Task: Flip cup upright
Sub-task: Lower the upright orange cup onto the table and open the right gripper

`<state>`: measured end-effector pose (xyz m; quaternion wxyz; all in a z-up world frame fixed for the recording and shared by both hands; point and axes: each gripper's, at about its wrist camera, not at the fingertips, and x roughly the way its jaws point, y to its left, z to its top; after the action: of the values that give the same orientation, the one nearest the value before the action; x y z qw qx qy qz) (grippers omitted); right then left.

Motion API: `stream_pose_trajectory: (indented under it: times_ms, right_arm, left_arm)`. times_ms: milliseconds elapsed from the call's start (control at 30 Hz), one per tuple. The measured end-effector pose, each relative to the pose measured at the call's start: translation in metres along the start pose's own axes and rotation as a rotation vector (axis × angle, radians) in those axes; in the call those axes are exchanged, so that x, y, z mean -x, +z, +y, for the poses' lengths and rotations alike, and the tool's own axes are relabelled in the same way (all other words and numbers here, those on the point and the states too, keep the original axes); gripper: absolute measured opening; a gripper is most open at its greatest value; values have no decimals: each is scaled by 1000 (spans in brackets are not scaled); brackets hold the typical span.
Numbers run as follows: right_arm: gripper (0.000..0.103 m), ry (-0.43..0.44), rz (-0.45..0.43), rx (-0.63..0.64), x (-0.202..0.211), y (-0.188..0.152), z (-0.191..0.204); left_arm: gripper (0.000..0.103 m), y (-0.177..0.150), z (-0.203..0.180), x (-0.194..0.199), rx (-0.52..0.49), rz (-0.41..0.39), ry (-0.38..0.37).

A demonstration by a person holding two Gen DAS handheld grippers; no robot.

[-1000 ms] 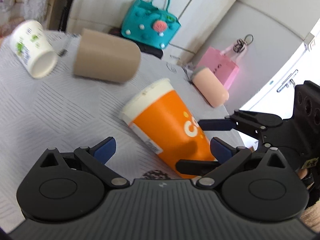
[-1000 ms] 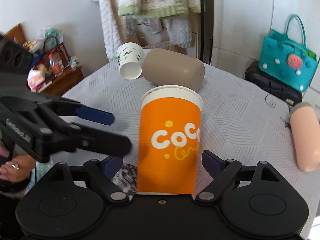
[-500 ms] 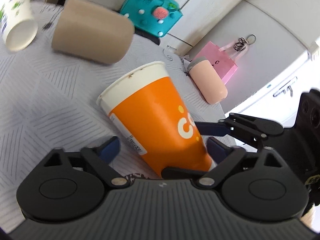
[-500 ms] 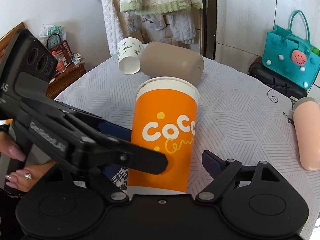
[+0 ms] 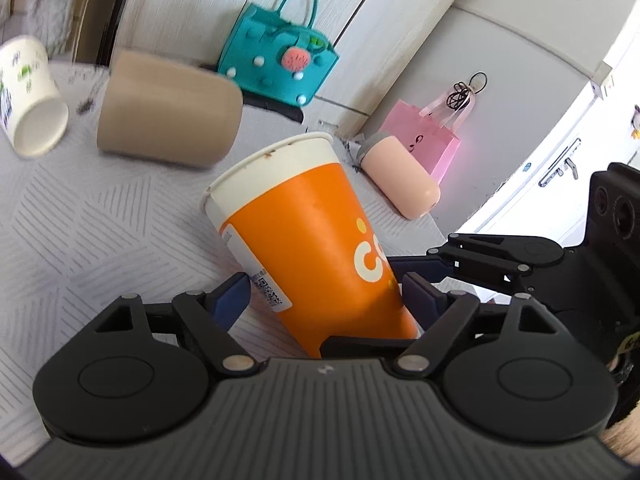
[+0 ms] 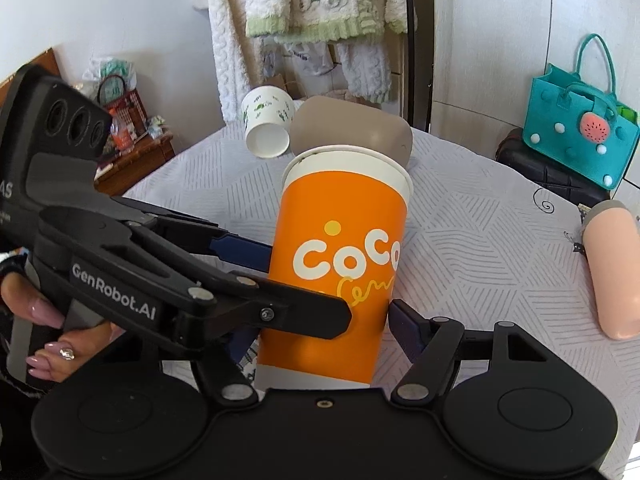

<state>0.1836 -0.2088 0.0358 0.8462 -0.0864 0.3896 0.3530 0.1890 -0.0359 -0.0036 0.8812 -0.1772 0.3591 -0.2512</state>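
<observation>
The orange paper cup (image 5: 316,240) with a white rim stands tilted, mouth up, on the white patterned table (image 5: 88,232); it also shows in the right wrist view (image 6: 340,276). My left gripper (image 5: 326,294) has its fingers on both sides of the cup's lower body, shut on it. My right gripper (image 6: 320,332) also closes around the cup near its base, its right pad (image 6: 404,326) against the wall. The left gripper's fingers (image 6: 240,250) cross in from the left in the right wrist view.
A tan cup (image 5: 168,116) and a white printed paper cup (image 5: 30,96) lie on their sides at the far side. A peach bottle (image 5: 400,178) lies at the right edge. A teal bag (image 5: 280,60) and a pink bag (image 5: 424,140) stand beyond the table.
The orange cup has been tipped up from lying on its side to nearly upright. My left gripper has moved in and closed on it; the right gripper has closed in on it too.
</observation>
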Motion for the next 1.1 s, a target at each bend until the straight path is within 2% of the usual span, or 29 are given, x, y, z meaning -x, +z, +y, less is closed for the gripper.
stream_pose_trajectory:
  times_ms: [200, 300, 500, 733, 833, 1000, 1100]
  right_arm:
    - [75, -4, -66, 23, 6, -3, 7]
    - [75, -19, -110, 47, 7, -6, 12]
    - [74, -102, -234, 154, 4, -11, 25]
    - [75, -147, -338, 211, -6, -3, 23]
    - [74, -146, -343, 233, -12, 4, 18]
    - [73, -61, -309, 143, -27, 17, 2]
    - [72, -65, -303, 144, -36, 17, -3]
  left_arm:
    - [74, 0, -15, 17, -118, -64, 51]
    - [74, 1, -19, 24, -159, -96, 60]
    - [74, 4, -26, 36, -239, -180, 89]
    - [74, 11, -25, 43, -266, -240, 110]
    - [74, 18, -20, 39, -268, -236, 124]
    - [74, 31, -10, 28, -278, -235, 134]
    - [74, 32, -8, 23, -295, -234, 128]
